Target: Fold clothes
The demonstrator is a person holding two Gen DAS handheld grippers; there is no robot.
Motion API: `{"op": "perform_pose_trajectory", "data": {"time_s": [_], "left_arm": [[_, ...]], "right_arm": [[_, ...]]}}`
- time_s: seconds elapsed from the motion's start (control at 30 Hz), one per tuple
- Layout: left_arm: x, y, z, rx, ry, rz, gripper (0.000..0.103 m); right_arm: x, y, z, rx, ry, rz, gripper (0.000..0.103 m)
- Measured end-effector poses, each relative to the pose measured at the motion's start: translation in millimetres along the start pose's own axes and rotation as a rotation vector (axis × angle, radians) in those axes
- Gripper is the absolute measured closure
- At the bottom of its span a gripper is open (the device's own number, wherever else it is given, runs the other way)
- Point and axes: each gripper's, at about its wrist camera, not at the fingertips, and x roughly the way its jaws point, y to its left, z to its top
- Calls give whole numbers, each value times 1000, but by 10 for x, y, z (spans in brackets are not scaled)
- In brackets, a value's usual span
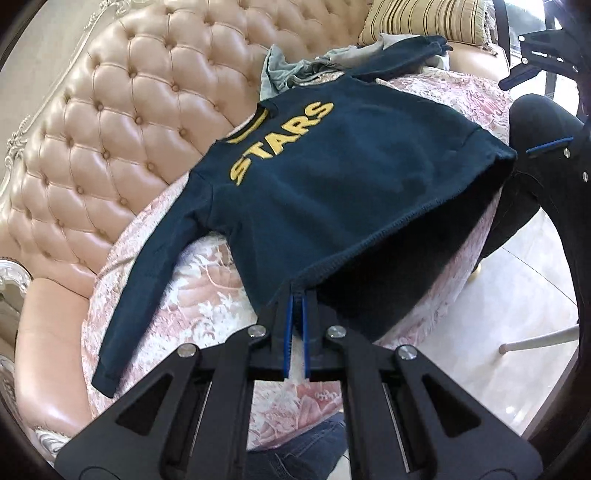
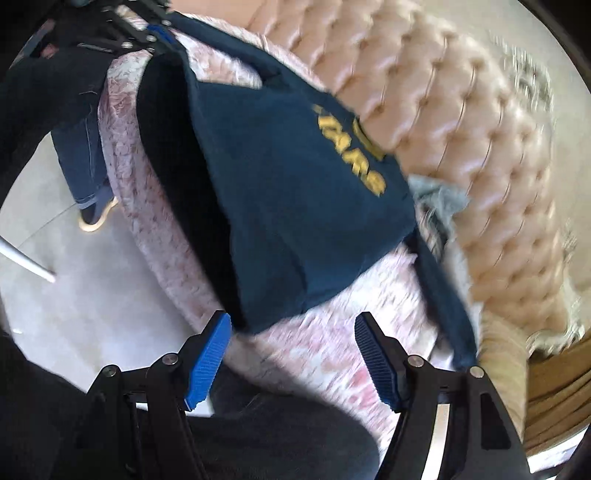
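Observation:
A dark teal sweatshirt (image 1: 351, 166) with yellow "STARS" lettering lies face up on the sofa's floral seat cover (image 1: 207, 295). Its left sleeve stretches along the seat toward the front. My left gripper (image 1: 298, 295) is shut on the near corner of the hem, and the hem edge is lifted off the seat. In the right wrist view the sweatshirt (image 2: 295, 203) is blurred. My right gripper (image 2: 292, 319) stands open just short of the other hem corner, with nothing pressed between its blue pads (image 2: 207, 362). The left gripper (image 2: 159, 33) shows at the top left, holding the far corner.
A tufted beige leather sofa back (image 1: 122, 129) curves behind the seat. Light grey-blue clothes (image 1: 280, 70) are piled beyond the collar, below a striped cushion (image 1: 421, 18). A person's legs in dark trousers (image 1: 532, 192) and jeans (image 2: 85, 147) stand at the seat's front edge, over pale floor tiles.

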Motion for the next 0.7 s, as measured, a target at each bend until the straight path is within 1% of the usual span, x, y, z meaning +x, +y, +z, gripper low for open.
{"op": "perform_pose_trajectory", "data": {"time_s": [0.07, 0.17, 0.37, 0.4, 0.43, 0.5, 0.53, 0.67, 0.7], "left_arm": [[-7, 13, 22, -15, -8, -3, 98], [-5, 58, 42, -30, -13, -5, 98], [-10, 109, 54, -53, -15, -21, 98], [-12, 115, 54, -57, -14, -22, 98], [-15, 118, 52, -58, -11, -23, 98], [-20, 127, 47, -62, -2, -25, 98], [-25, 128, 41, -64, 4, -29, 98], [-78, 71, -14, -64, 28, -66, 98], [-85, 35, -39, -55, 36, -77, 98]], "right_arm": [[31, 50, 32, -30, -2, -1, 35], [137, 163, 65, -91, 26, -13, 35], [415, 240, 139, -140, 73, -48, 35], [460, 216, 151, -135, 80, -57, 36], [502, 184, 164, -124, 88, -68, 43], [571, 91, 189, -87, 111, -74, 96], [530, 39, 194, -79, 113, -73, 101], [289, -147, 201, -75, 98, -80, 101], [253, -147, 187, -92, 96, -76, 101]]}}
